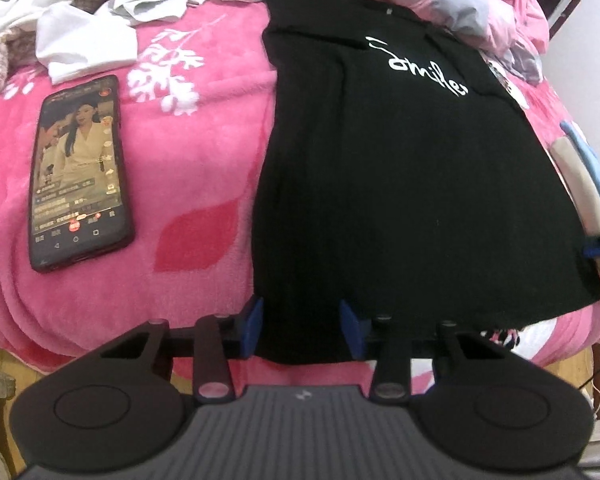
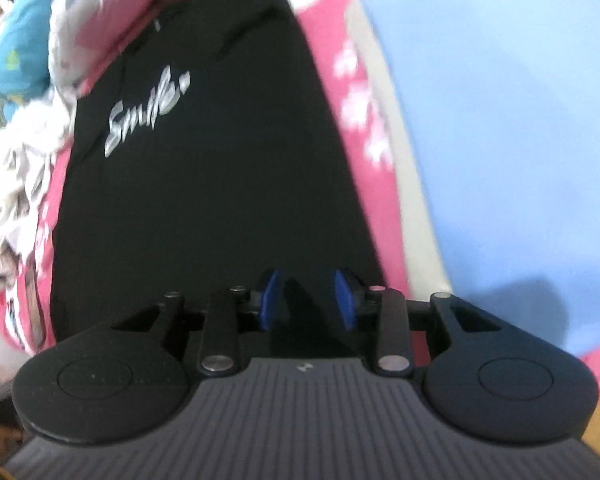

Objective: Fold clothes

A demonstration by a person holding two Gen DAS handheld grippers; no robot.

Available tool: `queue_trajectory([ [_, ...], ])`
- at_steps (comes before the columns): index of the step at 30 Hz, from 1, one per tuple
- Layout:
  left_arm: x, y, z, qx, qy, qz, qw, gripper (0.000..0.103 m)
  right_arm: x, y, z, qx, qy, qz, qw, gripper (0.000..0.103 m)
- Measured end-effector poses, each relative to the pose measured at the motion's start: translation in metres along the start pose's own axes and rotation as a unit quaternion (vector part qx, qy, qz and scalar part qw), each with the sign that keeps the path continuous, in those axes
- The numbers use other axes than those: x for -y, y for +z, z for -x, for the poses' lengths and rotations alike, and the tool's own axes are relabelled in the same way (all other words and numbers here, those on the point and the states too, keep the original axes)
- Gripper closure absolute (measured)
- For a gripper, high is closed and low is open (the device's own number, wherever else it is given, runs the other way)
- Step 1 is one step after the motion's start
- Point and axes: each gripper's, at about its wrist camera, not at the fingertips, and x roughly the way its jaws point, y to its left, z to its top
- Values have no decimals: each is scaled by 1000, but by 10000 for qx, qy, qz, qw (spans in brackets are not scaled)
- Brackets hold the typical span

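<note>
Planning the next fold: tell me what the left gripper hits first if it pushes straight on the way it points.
Most likely the black shirt: the left gripper already straddles its near hem, jaws apart, with the pink blanket beneath. Contact isn't clear.

The right wrist view is motion-blurred, smearing the shirt's lettering. The left fingers hide the shirt's near hem, and the white clothes are cut off at the top edge.
</note>
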Motion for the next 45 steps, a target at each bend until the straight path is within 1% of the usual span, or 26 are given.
queue_trajectory([
  [2,-2,2,-2,-47,-27,-5,10000,60,2,-13,-2,-141,-117,16,9998,73],
  [3,-2,2,-3,-68,-29,-28,10000,60,4,-19,1,-89,-153,-17,9998,73],
  [5,-1,2,-3,-95,-21,-66,9999,58,7,-27,9,93,-268,-185,9994,73],
  [8,-1,1,-3,-110,7,-127,9999,57,0,-36,20,537,-784,-49,9955,72],
  [9,0,1,-4,-111,20,-142,9998,57,-2,-39,21,619,-971,-4,9933,72],
  [12,1,0,-4,-116,41,-165,9998,58,4,-41,13,709,-1228,-154,9898,72],
  [13,1,0,-4,-125,43,-184,9997,59,8,-41,11,724,-1211,-283,9896,72],
  [15,2,0,-4,-152,72,-268,9995,60,15,-42,7,761,-1132,-552,9891,72],
  [16,2,1,-3,-162,94,-312,9993,63,17,-42,8,719,-1078,-608,9897,73],
  [17,3,1,-3,-169,120,-354,9992,67,18,-42,9,662,-1021,-645,9905,78],
  [18,3,1,-3,-169,145,-381,9990,70,18,-42,11,560,-964,-646,9917,81],
  [20,2,1,-1,-167,180,-378,9990,78,18,-43,13,362,-861,-636,9936,91],
  [21,2,1,0,-166,196,-372,9990,81,18,-42,14,262,-798,-639,9944,93],
  [22,1,1,1,-165,208,-342,9991,86,18,-40,15,183,-729,-636,9951,96],
  [23,1,2,2,-164,217,-298,9992,92,17,-40,14,118,-662,-625,9958,98],
  [24,0,2,3,-164,227,-254,9993,95,13,-41,15,51,-605,-571,9965,98],
  [27,-1,5,9,-159,220,-140,9995,98,0,-34,12,16,-405,-492,9980,99],
  [33,0,20,35,21,60,20,10000,99,-16,-19,45,318,11,-448,9985,99],
  [36,-4,33,46,117,-109,308,9994,99,-20,-3,61,573,320,-574,9962,99],
  [37,-7,38,49,173,-191,481,9985,99,-20,3,66,683,450,-663,9944,99],
  [39,-14,50,55,314,-384,899,9947,99,-20,17,74,931,732,-858,9893,99],
  [42,-24,72,58,569,-657,1455,9855,99,-21,40,83,1293,1173,-1131,9781,99],
  [45,-33,100,53,847,-857,1825,9758,99,-23,70,85,1709,1677,-1353,9614,99],
])
